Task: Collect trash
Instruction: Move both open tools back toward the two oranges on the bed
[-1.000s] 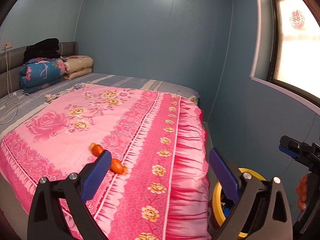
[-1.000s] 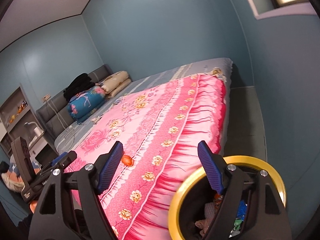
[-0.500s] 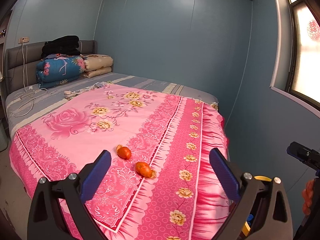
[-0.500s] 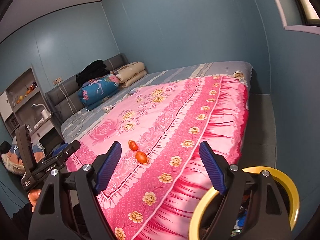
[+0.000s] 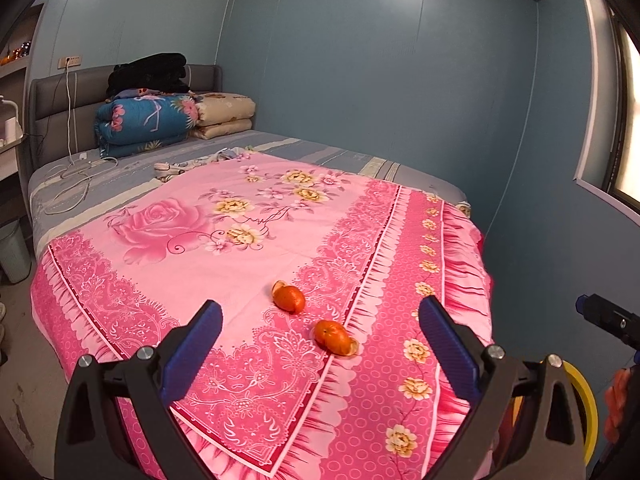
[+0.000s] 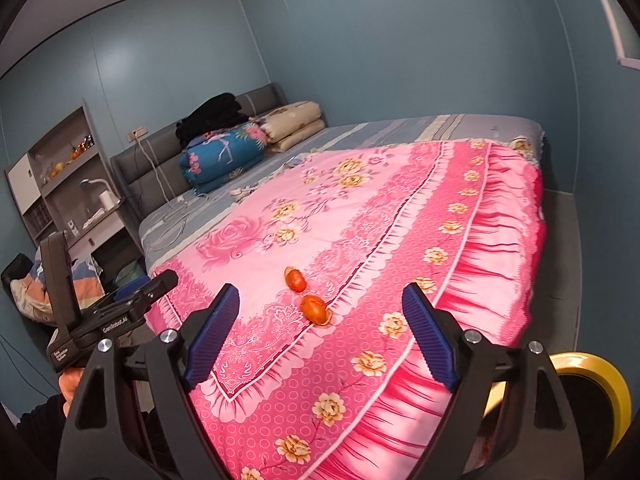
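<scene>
On the pink floral bedspread (image 5: 168, 236), near its foot corner, two orange peels lay close together but apart: the far peel (image 5: 289, 298) sat on the pale field, and the near peel (image 5: 334, 337) lay right against the white stripe that borders the darker pink band. I held both tools above that corner. My left gripper (image 5: 320, 344) had its jaws spread wide with nothing between the blue pads, and both peels showed in the gap from that camera. My right gripper (image 6: 318, 330) stood equally wide and empty; in its view the near peel (image 6: 314, 309) and far peel (image 6: 296, 279) also fell between the pads.

Edges mattered for me here. The spread's ruffled hem dropped over the bed's side toward a grey strip of floor (image 6: 560, 260) running along the blue wall (image 6: 400, 40), and that strip offered the open room. A yellow-rimmed bin (image 6: 600, 376) stood low beside the bed on my right, partly hidden behind my right tool. Folded bedding (image 5: 144, 120) was stacked against the grey headboard (image 5: 60, 100), well away from the peels.

From the right camera I could read "GenRobot.AI" on the body of the left tool; a smaller label beneath it was too blurred for me to read.
</scene>
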